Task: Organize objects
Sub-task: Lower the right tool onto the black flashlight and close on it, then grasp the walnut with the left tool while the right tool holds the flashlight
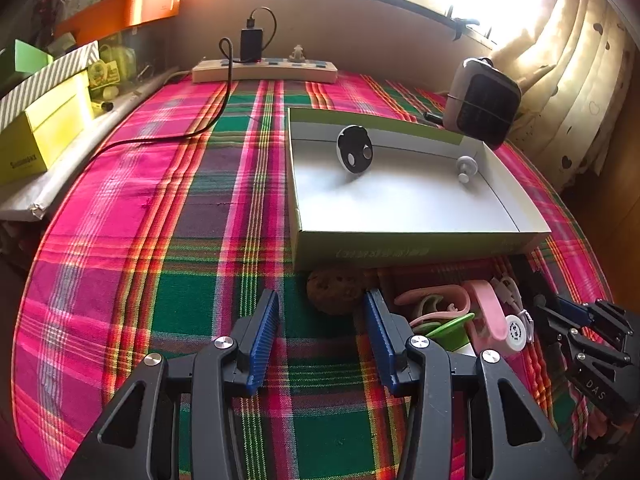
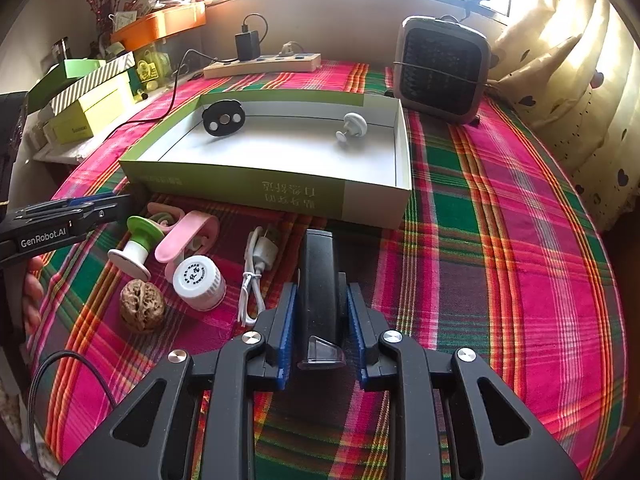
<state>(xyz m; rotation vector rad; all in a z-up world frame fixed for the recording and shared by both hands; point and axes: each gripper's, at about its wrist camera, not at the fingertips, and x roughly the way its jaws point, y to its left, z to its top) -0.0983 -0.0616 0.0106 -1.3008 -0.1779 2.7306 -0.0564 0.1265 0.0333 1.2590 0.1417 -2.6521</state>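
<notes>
My right gripper (image 2: 320,288) is shut on a black oblong device (image 2: 318,280) that lies on the plaid cloth in front of the green and white box (image 2: 240,184). Inside the box rest a black disc (image 2: 223,118) and a white knob (image 2: 352,124). Left of the device lie a white cable (image 2: 256,268), a white bottle cap (image 2: 198,280), a walnut (image 2: 142,306), a pink clip (image 2: 188,236) and a green and white spool (image 2: 136,244). My left gripper (image 1: 321,298) stands open over the cloth with nothing between its pads, the walnut (image 1: 336,290) just beyond its tips.
A power strip (image 1: 264,70) with a black charger and cord lies along the far wall. A brown fan heater (image 2: 442,68) stands behind the box at the right. Stacked yellow and striped boxes (image 1: 44,120) line the left edge; a curtain (image 2: 560,80) hangs at the right.
</notes>
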